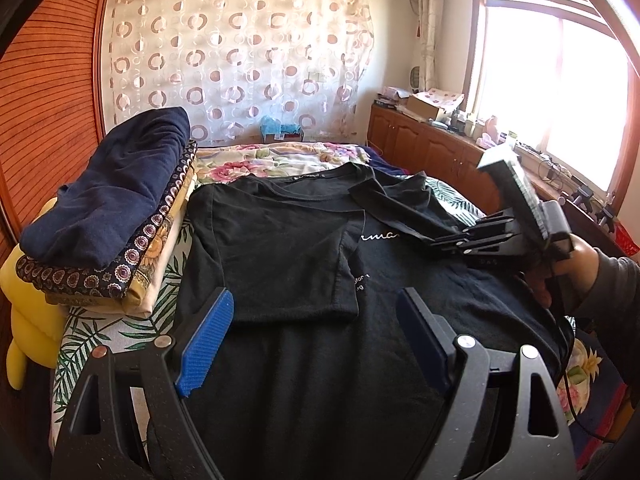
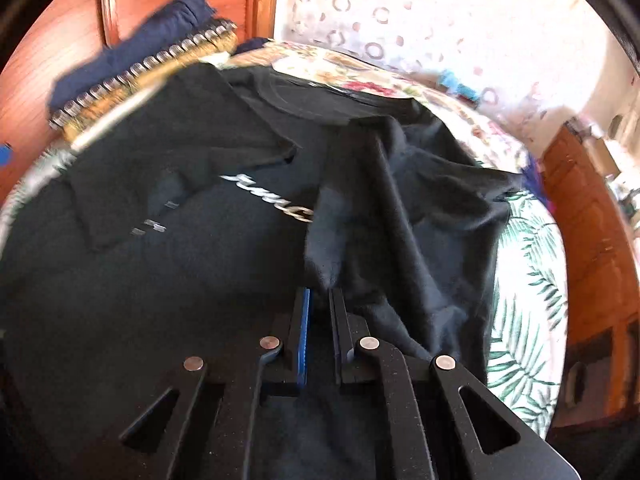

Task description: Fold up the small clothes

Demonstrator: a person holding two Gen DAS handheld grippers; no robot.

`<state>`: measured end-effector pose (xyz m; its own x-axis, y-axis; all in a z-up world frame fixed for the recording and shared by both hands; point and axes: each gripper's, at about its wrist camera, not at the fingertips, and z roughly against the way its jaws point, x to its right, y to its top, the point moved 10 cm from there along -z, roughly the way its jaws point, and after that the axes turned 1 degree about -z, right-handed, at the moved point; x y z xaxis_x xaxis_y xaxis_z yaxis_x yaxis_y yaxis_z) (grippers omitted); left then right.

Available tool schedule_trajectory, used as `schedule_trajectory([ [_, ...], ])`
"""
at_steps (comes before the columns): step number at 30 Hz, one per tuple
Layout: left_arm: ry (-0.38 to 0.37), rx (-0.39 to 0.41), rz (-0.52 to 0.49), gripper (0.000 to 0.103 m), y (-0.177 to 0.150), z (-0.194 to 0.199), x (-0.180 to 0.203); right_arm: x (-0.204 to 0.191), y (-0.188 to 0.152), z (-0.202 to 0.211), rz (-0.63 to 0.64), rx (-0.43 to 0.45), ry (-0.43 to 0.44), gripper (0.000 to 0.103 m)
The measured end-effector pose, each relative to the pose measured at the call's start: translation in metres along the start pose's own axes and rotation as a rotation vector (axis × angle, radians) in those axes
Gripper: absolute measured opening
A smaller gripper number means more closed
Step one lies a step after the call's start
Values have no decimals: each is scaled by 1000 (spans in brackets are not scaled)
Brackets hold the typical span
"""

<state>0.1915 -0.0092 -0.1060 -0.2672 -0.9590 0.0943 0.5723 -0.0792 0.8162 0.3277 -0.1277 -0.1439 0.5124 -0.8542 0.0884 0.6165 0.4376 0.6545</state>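
Observation:
A black T-shirt (image 1: 300, 380) with white lettering lies face up on the bed, its left side and sleeve folded in over the chest. My left gripper (image 1: 314, 332) hovers open over the lower part of the shirt, with nothing between its blue pads. In the left wrist view, my right gripper (image 1: 438, 240) reaches in from the right and is shut on the hem of the shirt's right sleeve (image 1: 400, 208), which is drawn taut above the chest. In the right wrist view, the right gripper (image 2: 319, 298) has its jaws nearly together, and the sleeve (image 2: 360, 200) rises out of them as a ridge over the T-shirt (image 2: 160, 280).
A stack of folded clothes (image 1: 112, 216) sits on the bed's left edge, with a yellow cushion (image 1: 28, 300) below it. The leaf-print bedsheet (image 1: 100, 340) shows around the shirt. A wooden wardrobe (image 1: 48, 100) stands left, a low cabinet (image 1: 424, 148) right. A person's hand (image 1: 580, 264) holds the right gripper.

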Motion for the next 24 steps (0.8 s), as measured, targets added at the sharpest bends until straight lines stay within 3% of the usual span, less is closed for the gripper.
schedule_trajectory([
  [3, 2, 3, 2, 84, 1, 0, -1, -2, 3, 16, -14, 37, 28, 9],
  [10, 10, 6, 14, 84, 2, -4, -8, -10, -5, 10, 8, 11, 37, 10],
  [16, 48, -6, -11, 84, 21, -16, -32, 1, 3, 19, -35, 70, 59, 27],
  [18, 58, -14, -19, 84, 29, -23, -41, 11, 9, 22, -47, 97, 46, 39],
  [24, 96, -87, -70, 82, 57, -61, -68, 58, 24, 19, -123, 123, -26, 42],
])
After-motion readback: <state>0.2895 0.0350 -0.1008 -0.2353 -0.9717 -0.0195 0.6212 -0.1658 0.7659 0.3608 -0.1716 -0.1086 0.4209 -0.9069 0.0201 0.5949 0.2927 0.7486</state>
